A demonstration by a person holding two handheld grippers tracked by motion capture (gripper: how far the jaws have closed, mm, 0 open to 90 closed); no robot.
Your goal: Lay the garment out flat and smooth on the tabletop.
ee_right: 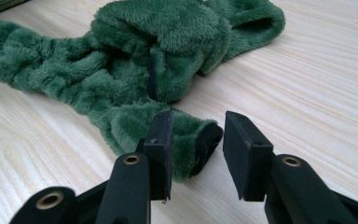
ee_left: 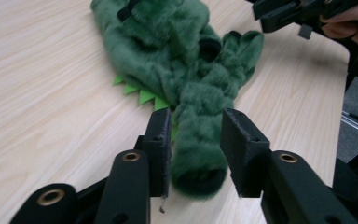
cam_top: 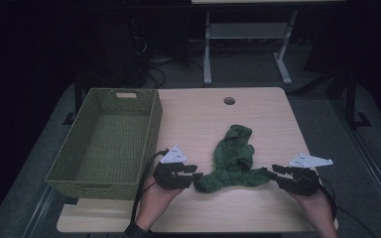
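Observation:
A fuzzy green garment (cam_top: 233, 158) with light green spikes (ee_left: 142, 93) lies crumpled on the wooden table (cam_top: 198, 114), its two sleeves spread toward the front edge. My left gripper (cam_top: 197, 175) is at the left sleeve's end. In the left gripper view that sleeve end (ee_left: 199, 158) lies between the jaws of the left gripper (ee_left: 196, 135), which stand apart and do not squeeze it. My right gripper (cam_top: 275, 171) is at the right sleeve's end. In the right gripper view the dark-lined cuff (ee_right: 186, 135) rests against one jaw of the right gripper (ee_right: 198, 140), with a gap to the other.
A green woven basket (cam_top: 151, 129) stands on the table's left side, close to my left hand. A round cable hole (cam_top: 229, 101) sits near the far edge. Behind the table are a desk frame (cam_top: 248, 34) and cables on the floor.

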